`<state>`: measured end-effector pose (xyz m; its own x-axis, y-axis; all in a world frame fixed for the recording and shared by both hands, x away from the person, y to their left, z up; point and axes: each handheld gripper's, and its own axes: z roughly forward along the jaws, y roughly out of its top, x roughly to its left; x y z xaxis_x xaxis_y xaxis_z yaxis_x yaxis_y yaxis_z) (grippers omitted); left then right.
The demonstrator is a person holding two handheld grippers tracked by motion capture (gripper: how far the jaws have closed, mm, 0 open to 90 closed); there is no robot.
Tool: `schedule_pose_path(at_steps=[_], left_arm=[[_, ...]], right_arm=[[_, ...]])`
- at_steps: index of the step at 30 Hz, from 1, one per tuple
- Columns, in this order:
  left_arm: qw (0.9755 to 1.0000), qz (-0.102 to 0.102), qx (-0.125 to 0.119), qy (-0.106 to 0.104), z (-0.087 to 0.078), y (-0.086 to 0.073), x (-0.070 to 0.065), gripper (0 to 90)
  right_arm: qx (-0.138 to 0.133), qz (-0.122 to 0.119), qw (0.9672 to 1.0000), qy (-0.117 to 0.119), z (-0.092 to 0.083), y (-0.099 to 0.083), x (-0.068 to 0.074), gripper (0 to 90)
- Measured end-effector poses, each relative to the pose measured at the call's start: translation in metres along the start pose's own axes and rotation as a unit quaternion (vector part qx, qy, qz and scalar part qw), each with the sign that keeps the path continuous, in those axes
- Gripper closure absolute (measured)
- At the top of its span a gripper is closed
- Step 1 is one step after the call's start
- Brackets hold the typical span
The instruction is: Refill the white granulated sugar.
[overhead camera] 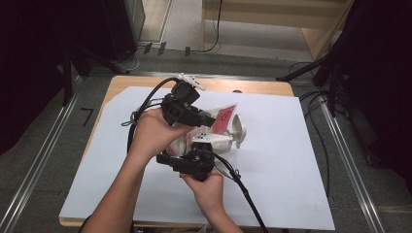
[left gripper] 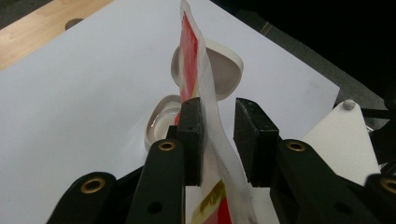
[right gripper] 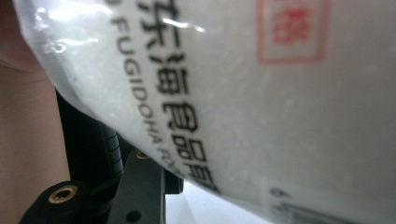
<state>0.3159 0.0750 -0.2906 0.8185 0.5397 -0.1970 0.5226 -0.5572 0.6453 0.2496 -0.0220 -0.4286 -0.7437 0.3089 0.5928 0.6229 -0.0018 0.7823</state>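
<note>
- A red-and-white bag (left gripper: 194, 70) of white grains hung above the desk (overhead camera: 272, 160) middle, over a small open pot (left gripper: 161, 123) and its lid (left gripper: 224, 70).
- Left tongs (left gripper: 219, 140) straddled the bag's flat top edge, one pad touching, a gap at the other.
- Right tongs (right gripper: 140, 186) sat against the bag's belly; their grip could not be told.
- Filling the pot seemed not yet done.

- The left hand-held gripper (overhead camera: 210, 120) was black, with a black cable and a pale grey three-cornered plate on top.
- Its jaws had square black pads (left gripper: 191, 140) and brass-ringed screw holes.
- The right hand-held gripper (overhead camera: 171, 160) was black too, with a trailing black cable.
- Both forearms were bare, without sleeves.
</note>
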Motion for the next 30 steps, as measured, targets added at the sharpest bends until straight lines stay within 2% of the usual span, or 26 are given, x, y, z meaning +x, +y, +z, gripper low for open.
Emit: schedule_pose_path(at_steps=[30], left_arm=[[1.0,0.001,0.002,-0.003,0.0026,-0.0004,-0.0024,72.5]], right_arm=[[-0.001,0.001,1.0,0.001,-0.0022,-0.0023,0.0001,61.9]])
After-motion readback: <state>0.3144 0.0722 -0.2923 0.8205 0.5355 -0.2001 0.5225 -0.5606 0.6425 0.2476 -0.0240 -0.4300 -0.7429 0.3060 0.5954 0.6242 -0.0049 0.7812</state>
